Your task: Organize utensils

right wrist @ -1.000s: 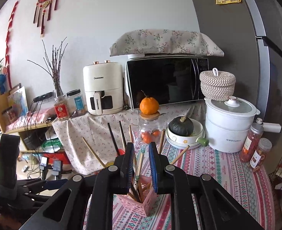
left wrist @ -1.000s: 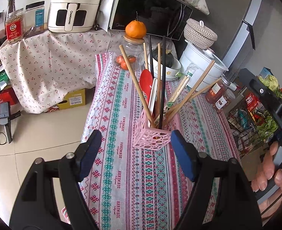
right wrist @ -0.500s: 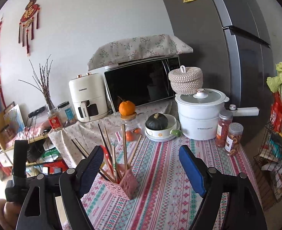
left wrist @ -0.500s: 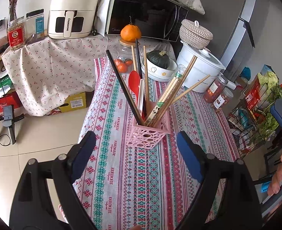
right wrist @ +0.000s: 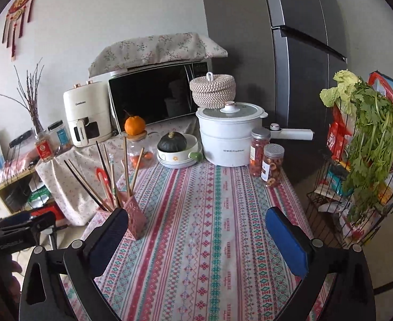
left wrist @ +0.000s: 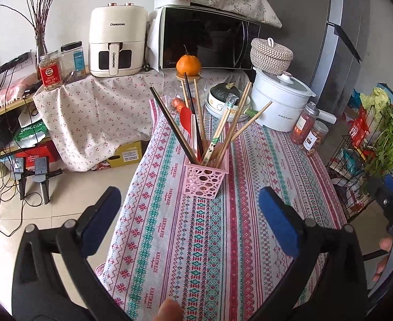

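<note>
A pink perforated plastic holder stands upright on the patterned tablecloth, toward the table's left edge and about midway along its length, and carries the utensils fanned out of its open top: dark chopsticks, pale wooden chopsticks, and a red-bladed spatula with a white handle. The left gripper hangs above the near part of the table with the holder straight ahead between the lines of its blue-padded fingers; its jaws stand wide apart and grasp nothing. The right gripper likewise stands wide and empty; from it the same holder lies forward and to the left, just beyond its left finger pad. The utensils' long axes run steeply upward and lean outward in several directions, so any grasp on a shaft would most likely be made from above or from the side, across the shaft. The left gripper appears the nearer and better aligned. No utensils are visible lying loose on the cloth, which suggests the sorting is at or near completion. A white electric pot and two spice jars stand at the far end, well apart from the holder.
</note>
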`<state>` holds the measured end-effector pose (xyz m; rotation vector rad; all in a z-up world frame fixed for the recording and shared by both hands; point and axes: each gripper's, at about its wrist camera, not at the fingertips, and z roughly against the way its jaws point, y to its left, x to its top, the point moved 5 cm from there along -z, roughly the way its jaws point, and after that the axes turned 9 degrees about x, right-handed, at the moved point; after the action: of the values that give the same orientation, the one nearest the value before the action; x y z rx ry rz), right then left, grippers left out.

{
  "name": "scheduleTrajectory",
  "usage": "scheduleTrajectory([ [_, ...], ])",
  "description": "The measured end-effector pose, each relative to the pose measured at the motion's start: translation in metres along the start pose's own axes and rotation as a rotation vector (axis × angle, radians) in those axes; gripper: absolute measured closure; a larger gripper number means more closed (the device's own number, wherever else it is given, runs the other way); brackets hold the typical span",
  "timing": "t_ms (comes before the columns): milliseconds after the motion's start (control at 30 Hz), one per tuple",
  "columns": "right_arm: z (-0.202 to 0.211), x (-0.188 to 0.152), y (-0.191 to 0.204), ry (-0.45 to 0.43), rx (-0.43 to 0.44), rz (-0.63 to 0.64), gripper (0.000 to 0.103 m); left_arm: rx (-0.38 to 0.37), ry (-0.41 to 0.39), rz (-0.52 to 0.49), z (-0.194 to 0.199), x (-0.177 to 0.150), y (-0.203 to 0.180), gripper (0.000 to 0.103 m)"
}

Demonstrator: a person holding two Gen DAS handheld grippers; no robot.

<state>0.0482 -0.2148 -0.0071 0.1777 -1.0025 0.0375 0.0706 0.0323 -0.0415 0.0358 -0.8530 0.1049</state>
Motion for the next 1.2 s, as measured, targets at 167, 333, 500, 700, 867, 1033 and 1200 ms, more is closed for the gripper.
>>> scheduleTrajectory([
  [167, 0.007, -0.013, 0.009, 0.041, 0.019, 0.025, 0.000, 0.000, -0.056, -0.022, 0.021, -0.003, -0.007, 0.001],
  [333, 0.012, -0.016, 0.014, 0.049, 0.012, 0.035, 0.000, 0.019, -0.066, -0.063, 0.025, -0.007, -0.019, 0.001],
  [500, 0.016, -0.014, 0.014, 0.034, -0.004, 0.041, 0.000, 0.033, -0.050, -0.078, 0.023, -0.013, -0.025, 0.001],
  [700, 0.011, -0.015, 0.014, 0.049, 0.005, 0.034, 0.000, 0.035, -0.054, -0.090, 0.026, -0.016, -0.031, 0.001],
  [867, 0.004, -0.020, 0.012, 0.072, 0.003, 0.020, 0.000, 0.039, -0.044, -0.095, 0.023, -0.018, -0.033, 0.001],
  [1033, 0.001, -0.022, 0.013, 0.088, 0.008, 0.015, 0.000, 0.036, -0.042, -0.099, 0.023, -0.020, -0.034, 0.001],
  [1200, 0.000, -0.023, 0.013, 0.093, 0.008, 0.015, 0.000, 0.029, -0.043, -0.110, 0.023, -0.022, -0.037, 0.001],
])
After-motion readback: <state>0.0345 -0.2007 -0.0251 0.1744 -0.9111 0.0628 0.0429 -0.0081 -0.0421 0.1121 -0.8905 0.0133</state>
